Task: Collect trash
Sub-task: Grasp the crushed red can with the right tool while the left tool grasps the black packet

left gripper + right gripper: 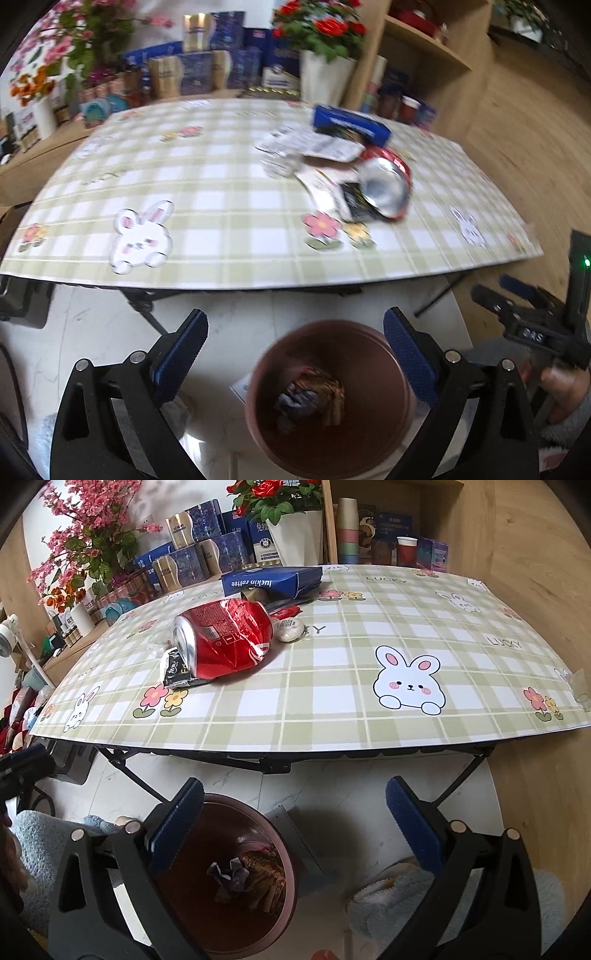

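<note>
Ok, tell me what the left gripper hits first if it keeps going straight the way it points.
Probably the pink bin on the floor: the left gripper is open and empty, aimed down over its mouth, likely reaching the crumpled wrappers inside. Depth is unclear.

Bright, even daylight, seemingly from the upper left. Left wrist view smeared throughout by motion blur, the crushed can (386, 192) and the table (221, 206) print soft-edged. Right wrist view sharp, with glare on the can's (221, 642) red skin and shadow beneath the table's (332, 701) near edge. Strong fisheye bowing and dark vignetting in all corners.
</note>
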`<state>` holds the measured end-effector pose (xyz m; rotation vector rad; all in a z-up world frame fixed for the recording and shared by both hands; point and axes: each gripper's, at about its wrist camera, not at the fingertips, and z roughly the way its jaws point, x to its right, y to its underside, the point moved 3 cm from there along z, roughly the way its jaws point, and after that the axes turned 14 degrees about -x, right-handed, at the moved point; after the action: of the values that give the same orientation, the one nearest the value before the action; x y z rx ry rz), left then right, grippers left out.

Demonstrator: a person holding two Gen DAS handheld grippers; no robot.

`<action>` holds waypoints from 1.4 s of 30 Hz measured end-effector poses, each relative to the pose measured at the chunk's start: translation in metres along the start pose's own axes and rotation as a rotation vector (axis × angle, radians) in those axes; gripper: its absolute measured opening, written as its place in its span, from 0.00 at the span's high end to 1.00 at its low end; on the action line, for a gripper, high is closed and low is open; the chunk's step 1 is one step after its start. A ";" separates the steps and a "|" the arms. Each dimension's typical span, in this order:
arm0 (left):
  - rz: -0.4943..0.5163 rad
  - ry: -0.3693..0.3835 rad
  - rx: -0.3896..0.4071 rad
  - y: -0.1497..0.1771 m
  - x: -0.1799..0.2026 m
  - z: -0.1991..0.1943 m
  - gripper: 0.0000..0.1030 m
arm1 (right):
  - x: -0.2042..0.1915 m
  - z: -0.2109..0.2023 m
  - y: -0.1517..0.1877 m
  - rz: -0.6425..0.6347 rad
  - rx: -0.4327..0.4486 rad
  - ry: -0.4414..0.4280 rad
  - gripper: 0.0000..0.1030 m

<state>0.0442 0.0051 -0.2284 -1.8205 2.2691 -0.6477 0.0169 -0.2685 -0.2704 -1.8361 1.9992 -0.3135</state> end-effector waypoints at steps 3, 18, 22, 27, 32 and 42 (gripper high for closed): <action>-0.024 -0.017 0.021 -0.006 -0.010 -0.004 0.09 | 0.002 -0.002 -0.004 0.009 0.006 0.000 0.06; -0.037 -0.008 0.086 -0.043 -0.018 -0.016 0.09 | 0.009 -0.017 -0.045 -0.033 0.063 0.061 0.05; -0.014 0.015 0.088 -0.057 -0.006 -0.015 0.09 | 0.011 -0.014 -0.053 -0.030 0.057 0.065 0.05; 0.016 0.018 0.089 -0.067 0.009 -0.011 0.09 | 0.011 -0.014 -0.062 -0.031 0.056 0.060 0.05; 0.007 0.016 0.074 -0.071 0.007 -0.004 0.09 | -0.008 -0.010 -0.071 -0.118 0.056 0.068 0.06; -0.023 0.017 0.076 -0.078 -0.008 -0.004 0.12 | -0.065 0.012 -0.107 -0.288 0.062 -0.039 0.29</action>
<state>0.1142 0.0007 -0.1923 -1.8148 2.2048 -0.7454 0.1211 -0.2146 -0.2257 -2.0736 1.6784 -0.4146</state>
